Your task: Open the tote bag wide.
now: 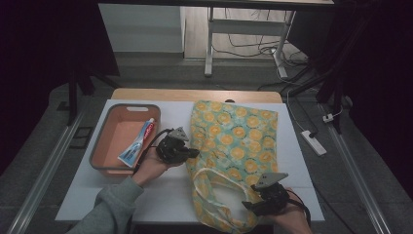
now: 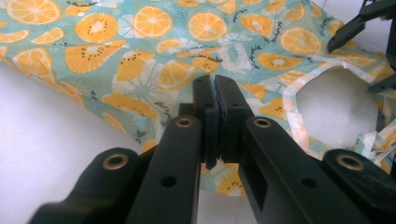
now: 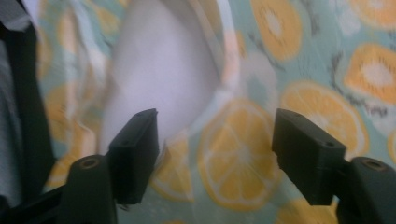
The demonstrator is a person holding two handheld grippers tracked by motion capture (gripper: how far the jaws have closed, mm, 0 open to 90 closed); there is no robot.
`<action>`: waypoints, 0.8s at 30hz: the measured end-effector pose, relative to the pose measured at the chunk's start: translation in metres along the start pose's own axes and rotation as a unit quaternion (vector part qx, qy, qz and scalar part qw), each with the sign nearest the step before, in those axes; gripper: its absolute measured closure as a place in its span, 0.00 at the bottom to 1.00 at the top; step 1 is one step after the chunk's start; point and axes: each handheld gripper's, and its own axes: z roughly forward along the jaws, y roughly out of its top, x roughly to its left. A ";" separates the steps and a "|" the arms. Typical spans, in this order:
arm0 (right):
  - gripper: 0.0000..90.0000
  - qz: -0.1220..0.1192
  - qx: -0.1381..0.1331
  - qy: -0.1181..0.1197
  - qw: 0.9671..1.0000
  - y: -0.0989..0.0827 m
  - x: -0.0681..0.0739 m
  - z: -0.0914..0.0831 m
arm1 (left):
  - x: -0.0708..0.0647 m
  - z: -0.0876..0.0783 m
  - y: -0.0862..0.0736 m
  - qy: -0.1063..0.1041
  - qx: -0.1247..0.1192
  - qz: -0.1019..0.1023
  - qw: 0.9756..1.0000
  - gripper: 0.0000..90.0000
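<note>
Cloth bag (image 1: 234, 146) lies flat at surface (image 1: 160, 195) centre: light, soft, floppy. Left claw (image 2: 215, 93) pressed together at its 9 o'clock edge; whether it pinches cloth, cannot tell. Right claw (image 3: 215, 140) spread above handle loop (image 1: 214, 175) at 6 o'clock; best hold there.

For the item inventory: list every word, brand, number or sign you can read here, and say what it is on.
No text can be read.
Toothpaste tube in the pink basin: red and blue printing, too small and blurred to read.
Fabric bag: orange-slice pattern, no lettering seen.
Left gripper and right gripper: no labels visible.
</note>
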 end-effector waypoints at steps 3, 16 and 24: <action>0.56 -0.002 0.016 -0.019 1.000 -0.002 -0.005 0.002 | 0.001 -0.001 -0.001 0.002 0.001 -0.002 1.000 0.97; 0.99 0.012 -0.151 -0.015 0.988 0.021 -0.013 -0.061 | -0.002 -0.025 0.002 -0.015 -0.026 0.006 1.000 0.96; 0.99 0.018 -0.202 -0.044 0.978 0.059 -0.051 -0.078 | 0.007 -0.037 0.008 0.007 -0.054 -0.010 0.998 0.96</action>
